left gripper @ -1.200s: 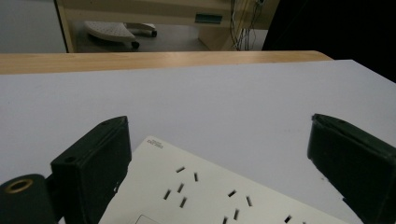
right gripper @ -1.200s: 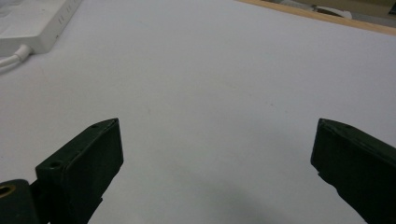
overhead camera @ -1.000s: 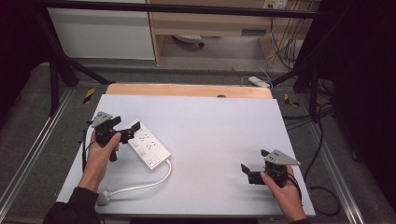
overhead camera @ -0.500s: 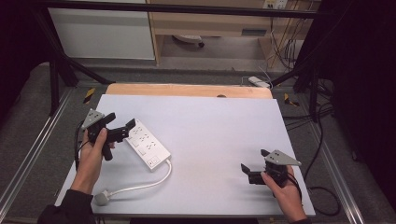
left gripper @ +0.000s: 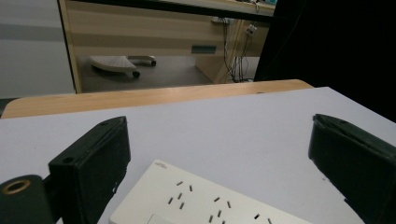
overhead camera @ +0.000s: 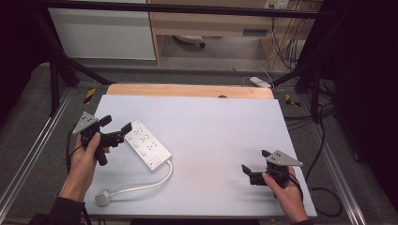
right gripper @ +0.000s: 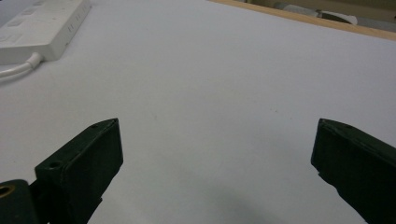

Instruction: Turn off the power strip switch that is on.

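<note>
The jaws of the left gripper (overhead camera: 116, 125) stand spread wide and hold nothing; one black jaw hangs just over the end of the white power strip (overhead camera: 147, 144), the other a little off toward the tabletop's left edge. In the left gripper view the power strip's socket slots lie low between the two jaws, and whether a jaw touches the casing I cannot tell. The power strip lies slantwise in the left half of the tabletop (overhead camera: 220, 126), nearer the left edge than the middle. Its white cable (overhead camera: 141, 186) curls from the near end toward the near left corner, where the grey plug (overhead camera: 101, 199) rests. The right gripper (overhead camera: 253, 168), held in a hand by the near right corner, also has its jaws parted and bare, low over plain tabletop, well apart from the power strip and pointing leftward toward it
</note>
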A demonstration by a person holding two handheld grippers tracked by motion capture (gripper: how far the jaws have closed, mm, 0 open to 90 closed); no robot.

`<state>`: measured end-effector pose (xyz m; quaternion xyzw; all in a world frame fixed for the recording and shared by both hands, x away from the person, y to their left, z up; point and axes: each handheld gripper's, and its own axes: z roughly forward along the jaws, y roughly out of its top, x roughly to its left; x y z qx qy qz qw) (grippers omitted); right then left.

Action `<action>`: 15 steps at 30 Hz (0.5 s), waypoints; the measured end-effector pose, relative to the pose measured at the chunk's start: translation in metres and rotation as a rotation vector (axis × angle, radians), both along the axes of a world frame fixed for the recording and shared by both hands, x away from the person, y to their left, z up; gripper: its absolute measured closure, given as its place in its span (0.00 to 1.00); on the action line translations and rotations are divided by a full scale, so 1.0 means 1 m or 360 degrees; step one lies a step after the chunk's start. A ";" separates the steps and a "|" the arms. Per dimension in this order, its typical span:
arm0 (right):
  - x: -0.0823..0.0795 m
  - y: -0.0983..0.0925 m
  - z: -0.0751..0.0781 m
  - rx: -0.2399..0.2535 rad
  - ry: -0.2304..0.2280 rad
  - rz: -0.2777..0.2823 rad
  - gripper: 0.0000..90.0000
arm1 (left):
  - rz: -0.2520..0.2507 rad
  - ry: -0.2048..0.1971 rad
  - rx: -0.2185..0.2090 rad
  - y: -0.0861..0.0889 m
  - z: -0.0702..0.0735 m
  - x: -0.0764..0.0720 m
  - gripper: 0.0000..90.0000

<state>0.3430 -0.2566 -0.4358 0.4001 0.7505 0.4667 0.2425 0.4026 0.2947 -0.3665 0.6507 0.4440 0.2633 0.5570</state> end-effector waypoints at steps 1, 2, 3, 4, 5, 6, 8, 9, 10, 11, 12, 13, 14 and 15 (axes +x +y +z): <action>0.000 0.000 0.000 -0.0001 0.0000 0.0000 0.03 | 0.0003 -0.0005 0.0003 0.001 0.001 -0.002 0.06; 0.000 0.000 0.000 -0.0001 0.0000 0.0000 0.03 | 0.0003 -0.0013 0.0007 0.003 0.003 -0.005 0.06; 0.000 0.000 0.000 -0.0001 0.0000 0.0001 0.03 | 0.0006 -0.0021 0.0005 0.005 0.004 -0.007 0.06; 0.000 0.000 0.000 -0.0002 0.0000 0.0002 0.03 | 0.0008 -0.0025 0.0004 0.007 0.005 -0.010 0.06; 0.000 0.000 0.000 -0.0001 0.0001 0.0002 0.03 | 0.0011 -0.0028 0.0004 0.008 0.005 -0.012 0.06; 0.000 0.000 0.000 -0.0002 0.0002 0.0002 0.03 | 0.0016 -0.0034 0.0000 0.010 0.006 -0.015 0.06; 0.000 0.001 0.000 -0.0003 0.0002 0.0003 0.03 | 0.0021 -0.0041 0.0002 0.013 0.007 -0.019 0.06; 0.000 0.000 0.000 -0.0005 0.0001 0.0003 0.03 | 0.0021 -0.0041 0.0001 0.016 0.008 -0.022 0.06; 0.000 0.000 0.000 -0.0005 0.0002 0.0003 0.03 | 0.0022 -0.0038 0.0000 0.018 0.008 -0.024 0.06; 0.001 0.000 0.000 -0.0008 0.0000 0.0003 0.03 | 0.0020 -0.0039 -0.0002 0.019 0.008 -0.027 0.06; 0.001 0.001 0.000 -0.0006 0.0001 0.0002 0.03 | 0.0019 -0.0041 -0.0002 0.021 0.008 -0.029 0.06; 0.001 0.001 0.000 -0.0007 0.0001 0.0002 0.03 | 0.0019 -0.0043 0.0001 0.022 0.008 -0.031 0.06; 0.001 0.001 0.000 -0.0006 0.0004 0.0001 0.03 | 0.0022 -0.0042 0.0001 0.023 0.008 -0.033 0.06; 0.001 0.001 -0.001 -0.0007 0.0003 0.0000 0.03 | 0.0021 -0.0047 -0.0001 0.025 0.007 -0.036 0.06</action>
